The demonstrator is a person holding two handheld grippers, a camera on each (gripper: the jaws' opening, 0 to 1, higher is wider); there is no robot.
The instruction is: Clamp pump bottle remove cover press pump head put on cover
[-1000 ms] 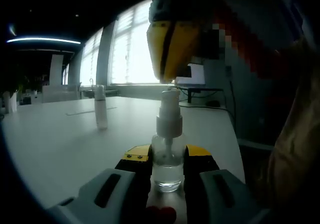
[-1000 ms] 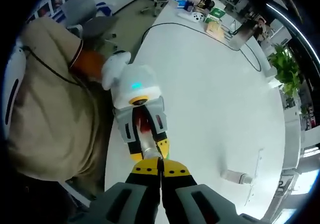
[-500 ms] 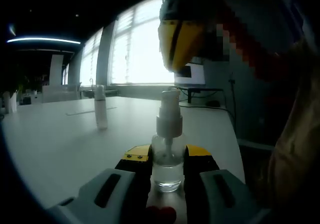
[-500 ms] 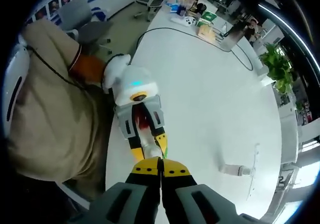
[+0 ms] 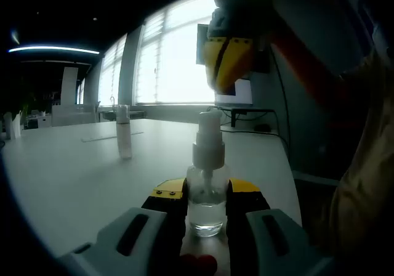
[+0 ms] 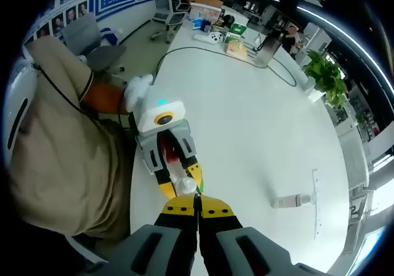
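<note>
Currently my left gripper (image 5: 206, 205) clamps the clear round pump bottle (image 5: 206, 196) upright on the smooth white table (image 5: 80, 177) | right gripper (image 6: 197, 209) pinched closed above its white pump head (image 5: 208, 134) | slim cover (image 5: 124, 131) stands far left.

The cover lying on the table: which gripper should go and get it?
Probably the right gripper: it hangs shut and free above the pump bottle, while the left gripper is busy clamping that bottle. The cover lies on the white table.
</note>
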